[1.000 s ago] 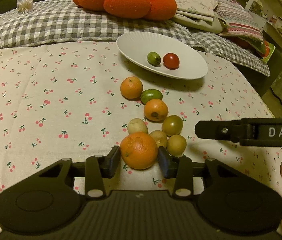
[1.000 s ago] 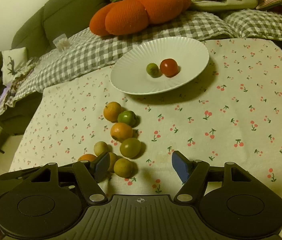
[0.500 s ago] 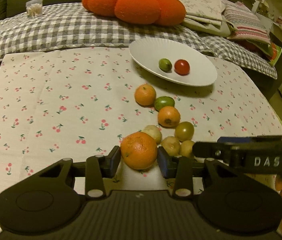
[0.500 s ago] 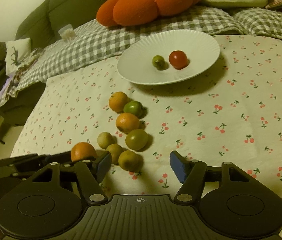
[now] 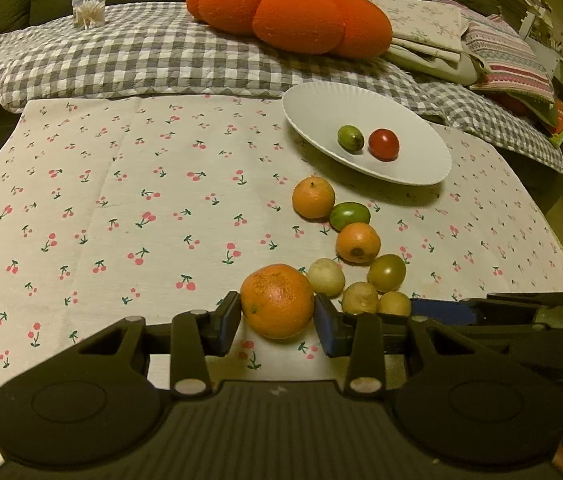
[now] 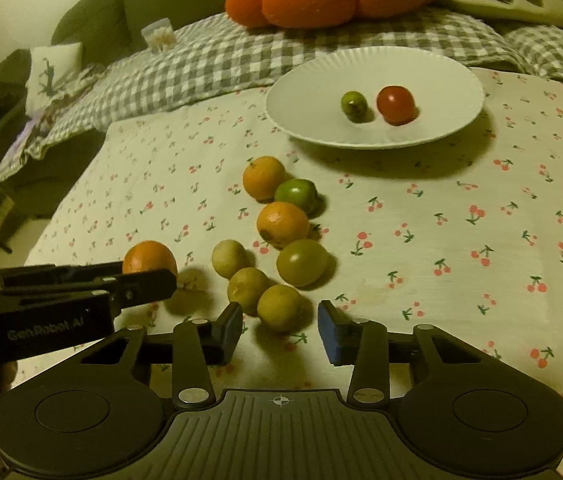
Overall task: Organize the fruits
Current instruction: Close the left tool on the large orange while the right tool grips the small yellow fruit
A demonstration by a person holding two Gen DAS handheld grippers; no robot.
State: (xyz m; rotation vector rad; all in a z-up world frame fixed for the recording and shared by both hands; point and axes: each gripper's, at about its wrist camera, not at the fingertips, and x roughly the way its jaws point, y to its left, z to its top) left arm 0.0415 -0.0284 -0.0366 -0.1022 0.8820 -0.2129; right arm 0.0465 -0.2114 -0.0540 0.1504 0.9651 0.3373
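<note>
While both grippers are working the fruit cluster on the cherry-print tablecloth, the legend reads:
Left gripper: its pads are clamping the large orange, which is sitting at the near end of the cluster.
Right gripper: its jaws have just been closing around the nearest yellow-green fruit; the pads are showing a gap on both sides, so no grip yet.
White plate: it is already holding a small green fruit and a red tomato, well apart from the cluster.
Step in hand: picking up, apparently for transfer to the plate.
Next move: likely finishing the right squeeze, then lifting clear without nudging neighbouring fruit.
</note>
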